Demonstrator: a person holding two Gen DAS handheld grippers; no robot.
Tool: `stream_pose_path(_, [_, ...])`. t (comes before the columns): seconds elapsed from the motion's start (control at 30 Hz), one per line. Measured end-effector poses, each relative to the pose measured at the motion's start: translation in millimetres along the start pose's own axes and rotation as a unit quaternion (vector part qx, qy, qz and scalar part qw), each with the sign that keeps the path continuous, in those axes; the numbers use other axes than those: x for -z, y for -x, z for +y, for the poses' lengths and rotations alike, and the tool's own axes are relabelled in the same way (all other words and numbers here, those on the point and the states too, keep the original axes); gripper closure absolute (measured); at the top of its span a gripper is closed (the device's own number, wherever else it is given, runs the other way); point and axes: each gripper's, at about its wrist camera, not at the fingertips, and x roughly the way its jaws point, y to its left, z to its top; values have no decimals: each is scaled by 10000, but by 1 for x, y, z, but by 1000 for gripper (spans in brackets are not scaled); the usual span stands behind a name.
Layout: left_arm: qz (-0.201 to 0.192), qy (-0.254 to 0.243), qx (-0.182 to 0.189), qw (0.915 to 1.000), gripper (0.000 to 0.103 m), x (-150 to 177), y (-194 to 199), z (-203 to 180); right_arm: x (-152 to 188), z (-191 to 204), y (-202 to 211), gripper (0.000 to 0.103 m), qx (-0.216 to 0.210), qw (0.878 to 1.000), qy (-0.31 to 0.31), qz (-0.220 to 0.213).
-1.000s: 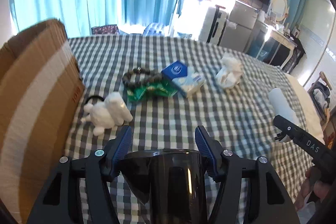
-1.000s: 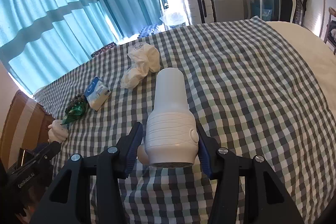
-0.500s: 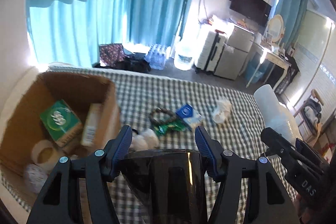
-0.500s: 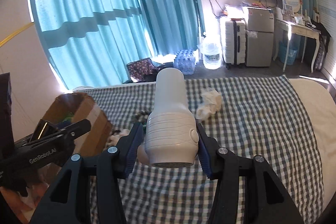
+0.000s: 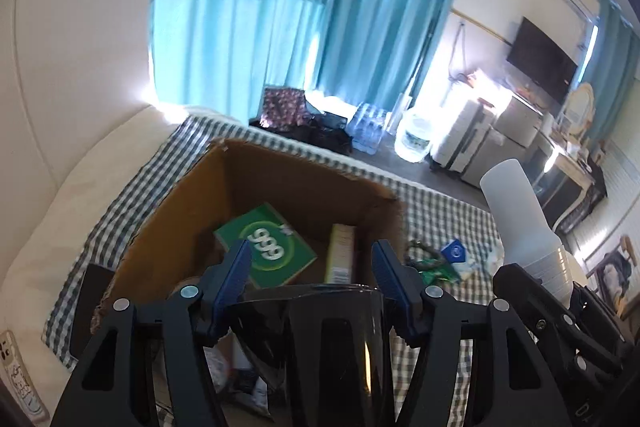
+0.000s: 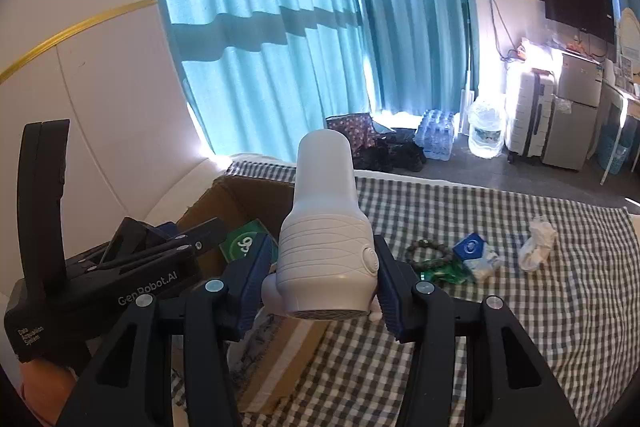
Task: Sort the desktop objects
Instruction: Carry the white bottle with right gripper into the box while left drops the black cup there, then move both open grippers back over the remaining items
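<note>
Now both claws tilt downward above the cardboard box, right claw gripping white device.

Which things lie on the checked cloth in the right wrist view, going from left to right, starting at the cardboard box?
Cardboard box → dark bead bracelet → green wrapper → blue-and-white packet → crumpled white tissue.

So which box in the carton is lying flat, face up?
The green box printed with 999, lying flat inside the cardboard carton. The yellowish box beside it stands on its narrow edge.
</note>
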Motion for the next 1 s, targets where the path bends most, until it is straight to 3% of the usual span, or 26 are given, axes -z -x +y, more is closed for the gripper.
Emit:
stream_pose_path(0.23, [159, 206, -170, 9995, 39, 3, -24, 47, 6, 32, -49, 54, -182, 9994, 97, 284])
stream_pose_path(0.47, [305, 129, -185, 9993, 38, 9, -37, 53, 8, 26, -78, 53, -298, 9981, -217, 491])
stream_pose_path(0.53, [406, 193, -169, 9988, 33, 9, -40, 53, 5, 21, -79, 53, -452, 9971, -410, 459])
stream_pose_path(0.57, [444, 231, -139, 9986, 24, 10, -40, 54, 3, 18, -80, 53, -583, 9960, -530, 429])
stream_pose_path(0.67, [356, 292, -100, 9989, 7, 10, -33, 51, -6, 10, -74, 30, -859, 9923, -866, 236])
stream_pose_path(0.83, [191, -41, -135, 9997, 3, 10, -15, 30, -14, -9, -41, 28, -509, 9950, -829, -215])
stream_pose_path(1.0, [96, -623, -61, 9980, 0, 19, -1, -22, -16, -51, -14, 26, 75, 9952, -943, -243])
